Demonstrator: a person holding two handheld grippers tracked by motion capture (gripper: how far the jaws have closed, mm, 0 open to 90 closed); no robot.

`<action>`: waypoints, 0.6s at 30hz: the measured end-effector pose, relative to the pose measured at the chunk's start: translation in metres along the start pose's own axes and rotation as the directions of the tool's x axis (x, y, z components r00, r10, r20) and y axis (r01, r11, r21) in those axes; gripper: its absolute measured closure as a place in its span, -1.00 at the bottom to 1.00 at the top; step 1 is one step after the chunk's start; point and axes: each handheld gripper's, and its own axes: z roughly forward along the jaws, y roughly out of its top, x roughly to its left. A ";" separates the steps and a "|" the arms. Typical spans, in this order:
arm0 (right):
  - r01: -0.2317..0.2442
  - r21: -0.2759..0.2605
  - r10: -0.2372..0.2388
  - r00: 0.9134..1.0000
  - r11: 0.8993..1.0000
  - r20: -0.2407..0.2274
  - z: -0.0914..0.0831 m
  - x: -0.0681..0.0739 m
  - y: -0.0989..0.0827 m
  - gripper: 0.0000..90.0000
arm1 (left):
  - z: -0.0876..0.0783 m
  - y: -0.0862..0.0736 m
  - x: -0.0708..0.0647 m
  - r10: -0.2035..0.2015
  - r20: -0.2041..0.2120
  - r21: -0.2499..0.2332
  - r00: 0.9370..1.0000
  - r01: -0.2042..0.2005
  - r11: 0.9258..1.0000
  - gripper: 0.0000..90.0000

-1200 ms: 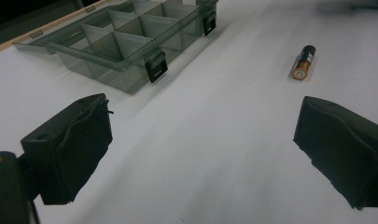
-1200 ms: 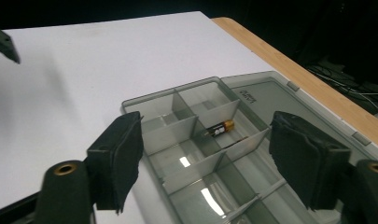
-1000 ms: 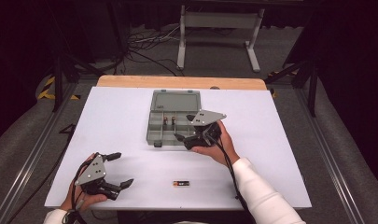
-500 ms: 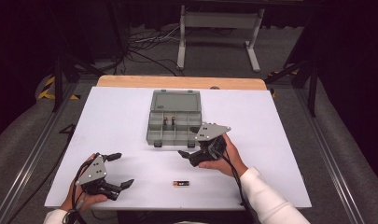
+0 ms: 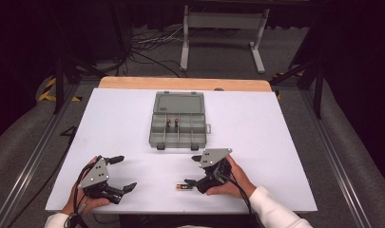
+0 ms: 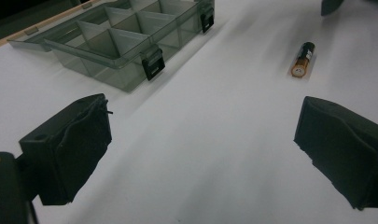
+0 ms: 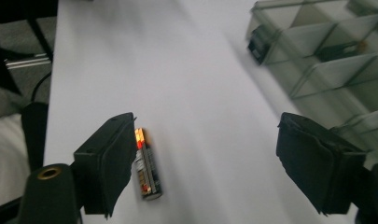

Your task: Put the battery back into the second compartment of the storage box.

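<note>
Right gripper (image 5: 194, 170) reaching with wide-open jaws for a loose battery (image 5: 184, 187) near the front edge of a white table (image 5: 275, 142).

The jaws have just been closing a little, with nothing pressed between them; the battery is lying beside one jaw, not centred, so a squeeze now is likely nudging or rolling it away. The left gripper (image 5: 121, 173) is resting open, well apart. The open organizer box (image 5: 178, 124) is sitting behind, two batteries already inside.
</note>
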 end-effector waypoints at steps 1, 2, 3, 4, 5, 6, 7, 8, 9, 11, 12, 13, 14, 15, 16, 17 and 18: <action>0.002 0.015 -0.001 1.000 1.000 -0.011 0.003 0.003 -0.002 -0.48 | 0.000 0.000 0.000 0.001 0.002 -0.001 1.000 -0.001 1.000 -0.91; 0.010 0.030 -0.009 1.000 1.000 -0.028 0.005 0.005 -0.004 -0.45 | 0.000 0.000 -0.001 -0.001 0.003 0.002 1.000 0.001 1.000 -0.91; 0.012 0.035 -0.011 0.999 0.999 -0.037 0.006 0.006 -0.005 -0.41 | 0.000 0.000 -0.001 0.001 0.003 0.001 1.000 -0.001 1.000 -0.91; 0.019 0.045 -0.017 0.999 0.999 -0.046 0.009 0.008 -0.007 -0.36 | 0.000 0.000 0.000 0.003 0.004 0.001 1.000 -0.003 1.000 -0.91; 0.023 0.062 -0.020 0.998 0.998 -0.056 0.012 0.009 -0.008 -0.32 | 0.000 0.000 0.000 0.001 0.003 -0.001 1.000 -0.001 1.000 -0.91; 0.027 0.071 -0.022 0.998 0.997 -0.066 0.015 0.010 -0.009 -0.27 | -0.001 0.000 0.000 0.001 0.002 0.000 1.000 -0.001 1.000 -0.91; 0.032 0.083 -0.026 0.997 0.996 -0.071 0.018 0.011 -0.010 -0.24 | -0.001 0.000 0.000 -0.001 0.004 -0.003 1.000 0.001 1.000 -0.91; 0.033 0.091 -0.026 0.997 0.995 -0.079 0.021 0.010 -0.011 -0.24 | -0.001 0.000 0.000 -0.001 0.004 -0.003 1.000 0.001 1.000 -0.91; 0.026 0.097 -0.018 0.997 0.995 -0.079 0.022 0.010 -0.012 -0.21 | -0.001 0.000 0.001 -0.003 0.005 0.002 1.000 0.003 1.000 -0.91; 0.026 0.105 -0.017 0.997 0.994 -0.081 0.023 0.010 -0.013 -0.13 | 0.000 -0.001 0.001 -0.003 0.005 0.003 1.000 0.003 1.000 -0.91; 0.025 0.112 -0.016 0.996 0.993 -0.086 0.025 0.009 -0.015 -0.10 | 0.000 -0.001 0.001 -0.004 0.003 0.002 1.000 0.004 1.000 -0.91; 0.026 0.120 -0.016 0.996 0.992 -0.085 0.026 0.009 -0.015 -0.05 | -0.001 -0.001 0.001 -0.005 0.005 0.003 1.000 0.005 1.000 -0.91; 0.028 0.129 -0.017 0.996 0.991 -0.086 0.027 0.009 -0.016 0.03 | -0.001 -0.001 0.001 -0.006 0.005 0.001 1.000 0.006 1.000 -0.91; 0.030 0.127 -0.018 0.995 0.991 -0.093 0.027 0.009 -0.016 0.07 | -0.001 -0.001 0.001 -0.007 0.005 0.002 1.000 0.007 1.000 -0.91; 0.029 0.127 -0.017 0.995 0.991 -0.096 0.028 0.010 -0.016 0.16 | -0.001 -0.001 0.001 -0.007 0.005 0.002 1.000 0.007 1.000 -0.91; 0.034 0.129 -0.020 0.994 0.991 -0.106 0.027 0.009 -0.015 0.30 | -0.001 -0.001 0.001 -0.007 0.005 0.002 1.000 0.007 1.000 -0.91; 0.034 0.129 -0.020 0.994 0.991 -0.106 0.027 0.009 -0.015 0.30 | -0.001 -0.001 0.001 -0.007 0.005 0.002 1.000 0.007 1.000 -0.91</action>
